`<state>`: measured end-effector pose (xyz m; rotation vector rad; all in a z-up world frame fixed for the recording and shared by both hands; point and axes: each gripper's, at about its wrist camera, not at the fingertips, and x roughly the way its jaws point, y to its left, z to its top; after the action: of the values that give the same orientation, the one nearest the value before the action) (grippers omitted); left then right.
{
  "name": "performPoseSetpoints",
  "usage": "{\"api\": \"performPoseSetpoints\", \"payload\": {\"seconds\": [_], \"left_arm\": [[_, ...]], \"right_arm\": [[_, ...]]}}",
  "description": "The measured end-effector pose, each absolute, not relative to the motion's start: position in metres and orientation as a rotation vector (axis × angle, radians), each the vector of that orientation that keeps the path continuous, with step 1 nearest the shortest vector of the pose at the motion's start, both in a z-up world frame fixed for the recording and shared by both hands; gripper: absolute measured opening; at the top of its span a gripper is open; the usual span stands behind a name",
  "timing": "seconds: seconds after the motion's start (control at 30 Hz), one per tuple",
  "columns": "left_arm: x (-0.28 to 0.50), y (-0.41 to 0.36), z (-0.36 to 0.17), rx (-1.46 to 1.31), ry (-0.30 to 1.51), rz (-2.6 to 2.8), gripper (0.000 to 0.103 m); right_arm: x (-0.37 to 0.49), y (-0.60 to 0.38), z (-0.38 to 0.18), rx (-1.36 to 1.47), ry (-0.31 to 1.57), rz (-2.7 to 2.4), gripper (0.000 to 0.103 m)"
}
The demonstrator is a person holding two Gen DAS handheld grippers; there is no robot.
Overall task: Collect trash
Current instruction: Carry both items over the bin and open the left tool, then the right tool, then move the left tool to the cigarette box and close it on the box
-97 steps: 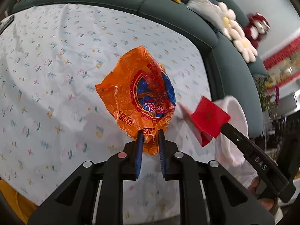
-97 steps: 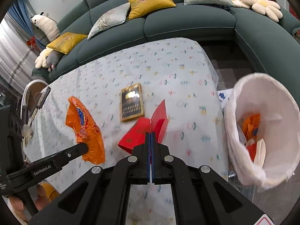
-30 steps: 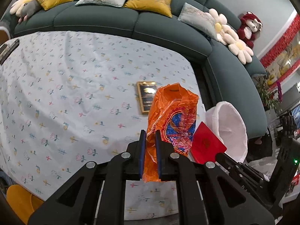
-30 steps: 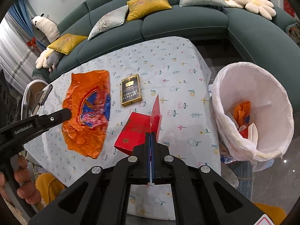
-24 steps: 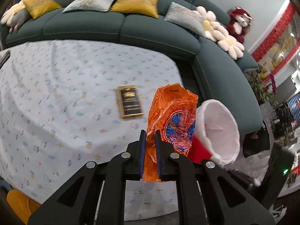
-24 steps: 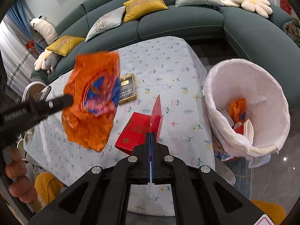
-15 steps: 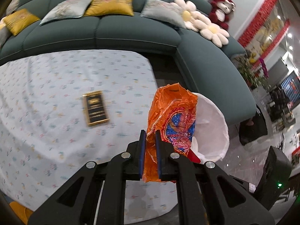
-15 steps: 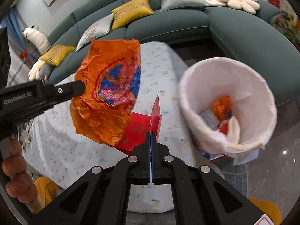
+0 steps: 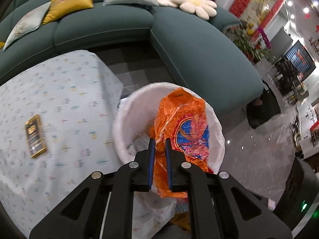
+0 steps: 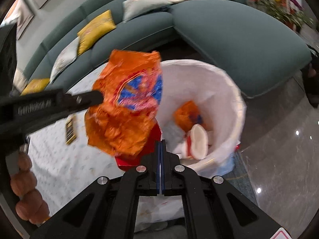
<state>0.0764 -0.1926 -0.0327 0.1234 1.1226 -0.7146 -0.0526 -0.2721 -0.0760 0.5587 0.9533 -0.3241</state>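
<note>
Orange wrapper (image 9: 180, 131) clamped low down in left gripper (image 9: 159, 142), hanging over the white-lined bin (image 9: 127, 107) mouth. Red card (image 10: 148, 145) pinched in right gripper (image 10: 160, 142), fingers pressed together on its edge, just at the bin's near rim, half hidden behind the wrapper. Bin already holds scraps. Dark box (image 9: 35, 138) left on the table (image 9: 65, 83). To do it well: get both fully above the opening, wrapper tail inside the rim, then let go; light foil may drift, so release low

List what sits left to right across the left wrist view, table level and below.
Dark gold-edged box on the tablecloth → white-lined bin → orange wrapper, pinched by the left gripper → glossy floor.
</note>
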Motion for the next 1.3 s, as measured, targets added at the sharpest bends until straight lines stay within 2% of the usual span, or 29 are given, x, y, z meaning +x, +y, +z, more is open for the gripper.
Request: {"api": "performPoseSetpoints", "payload": {"seconds": [0.2,0.27,0.33,0.53,0.57,0.6,0.63,1.3], "left_arm": [[0.079,-0.223,-0.064,0.179,1.178,-0.702,0.014],[0.080,-0.226,-0.073,0.189,1.193,-0.692,0.022],[0.081,-0.224,-0.078,0.179,1.199,-0.677,0.044],[0.079,-0.229,-0.082,0.205,1.177,-0.672,0.049],[0.079,-0.229,-0.082,0.207,1.173,-0.669,0.052],[0.077,-0.229,-0.081,0.209,1.168,-0.663,0.061],[0.077,-0.227,-0.080,0.207,1.158,-0.654,0.064],[0.084,-0.178,-0.077,0.164,1.149,-0.594,0.065]], "right_arm": [[-0.051,-0.308,-0.090,0.586,0.957,-0.379,0.001],[-0.051,-0.313,-0.096,0.594,0.966,-0.384,0.001],[-0.050,-0.315,-0.101,0.601,0.971,-0.384,0.001],[-0.046,-0.312,-0.114,0.607,0.992,-0.366,0.001],[-0.044,-0.310,-0.115,0.606,0.995,-0.362,0.001],[-0.043,-0.309,-0.115,0.605,0.996,-0.361,0.001],[-0.040,-0.309,-0.116,0.606,0.997,-0.358,0.001],[-0.024,-0.285,-0.107,0.583,1.003,-0.324,0.001]]}}
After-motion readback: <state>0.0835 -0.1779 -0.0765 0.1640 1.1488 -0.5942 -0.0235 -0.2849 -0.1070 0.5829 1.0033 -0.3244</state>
